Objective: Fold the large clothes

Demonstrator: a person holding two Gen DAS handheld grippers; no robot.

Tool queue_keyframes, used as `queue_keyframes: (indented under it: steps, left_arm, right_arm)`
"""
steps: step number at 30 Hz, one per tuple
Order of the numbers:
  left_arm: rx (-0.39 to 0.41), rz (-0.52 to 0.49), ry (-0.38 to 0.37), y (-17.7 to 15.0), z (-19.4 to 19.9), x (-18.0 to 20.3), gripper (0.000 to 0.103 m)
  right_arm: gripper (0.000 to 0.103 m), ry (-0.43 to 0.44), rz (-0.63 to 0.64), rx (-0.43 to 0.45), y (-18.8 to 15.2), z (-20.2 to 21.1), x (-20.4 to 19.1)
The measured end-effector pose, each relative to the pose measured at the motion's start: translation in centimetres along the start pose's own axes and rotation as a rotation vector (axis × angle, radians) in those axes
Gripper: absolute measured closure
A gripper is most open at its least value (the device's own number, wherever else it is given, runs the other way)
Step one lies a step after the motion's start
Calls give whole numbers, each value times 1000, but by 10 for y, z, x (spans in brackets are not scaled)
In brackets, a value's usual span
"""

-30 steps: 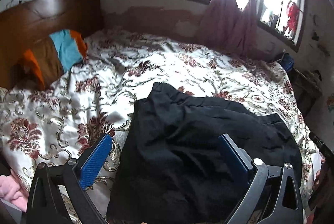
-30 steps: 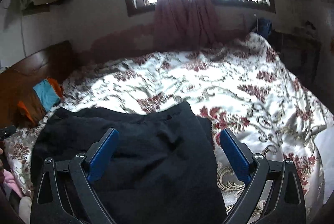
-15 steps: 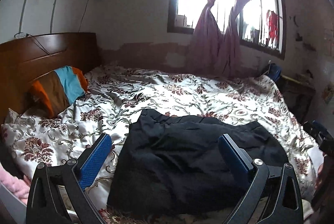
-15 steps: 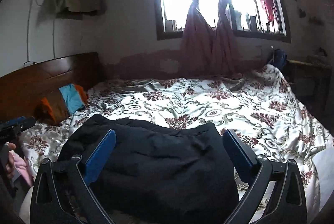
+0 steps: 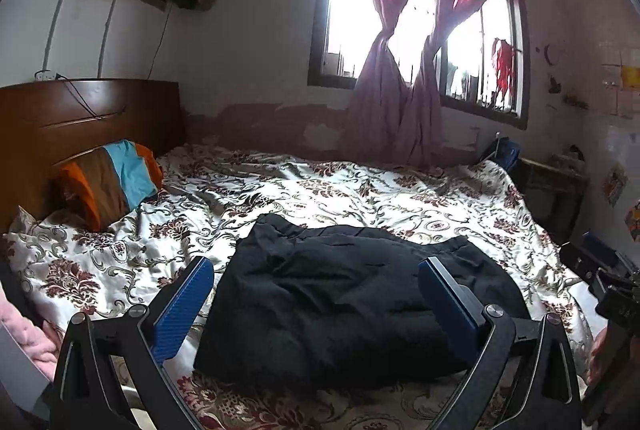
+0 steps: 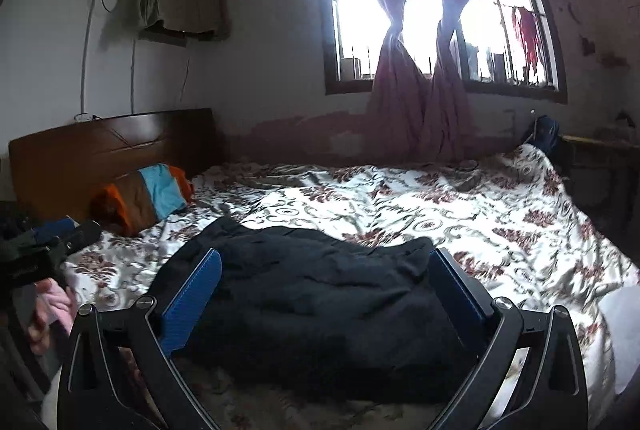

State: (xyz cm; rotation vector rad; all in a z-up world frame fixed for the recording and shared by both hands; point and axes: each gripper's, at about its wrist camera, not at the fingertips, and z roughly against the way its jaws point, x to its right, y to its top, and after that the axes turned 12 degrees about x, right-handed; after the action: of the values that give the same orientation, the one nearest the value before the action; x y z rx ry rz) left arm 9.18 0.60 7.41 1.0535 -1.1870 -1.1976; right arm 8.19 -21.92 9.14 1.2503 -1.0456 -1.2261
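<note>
A black garment [image 5: 344, 302] lies folded in a rough rectangle on the near part of the bed, on the floral bedspread [image 5: 360, 197]. It also shows in the right wrist view [image 6: 320, 314]. My left gripper [image 5: 316, 294] is open and empty, held back from the bed's near edge above the garment's near side. My right gripper [image 6: 326, 290] is open and empty, also drawn back above the garment. Neither touches the cloth.
A striped orange, brown and blue pillow [image 5: 112, 177] leans on the wooden headboard [image 5: 80, 113] at the left. A window with tied pink curtains [image 5: 404, 69] is behind the bed. A dark side table [image 5: 556, 181] stands at the right.
Both grippers have drawn back and tilted up from the garment, so more of the room and window shows. The garment lies still on the bed.
</note>
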Motion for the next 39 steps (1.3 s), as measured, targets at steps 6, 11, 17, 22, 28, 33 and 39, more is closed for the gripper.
queue_keyframes:
  steps: [6, 11, 17, 22, 28, 33, 39]
  left_arm:
    - [-4, -29, 20, -13, 18, 5, 0]
    - [-13, -33, 31, -23, 29, 3, 0]
    - [-27, -30, 40, -31, 37, -4, 0]
    - [-31, -24, 52, -37, 41, -9, 0]
    - [-35, -26, 56, -43, 44, -11, 0]
    - [-38, -30, 50, -47, 45, -10, 0]
    - [-72, -38, 48, -66, 46, -10, 0]
  right_arm:
    - [2, -26, 11, -12, -17, 14, -5]
    - [2, -51, 33, 1, -25, 24, -13]
    - [2, -53, 46, 17, -30, 33, -19]
    - [2, -48, 68, 34, -32, 38, -26]
    - [2, -43, 78, 42, -37, 45, -31]
    - [2, -48, 74, 27, -47, 47, -31]
    - [2, -75, 61, 14, -65, 49, -27]
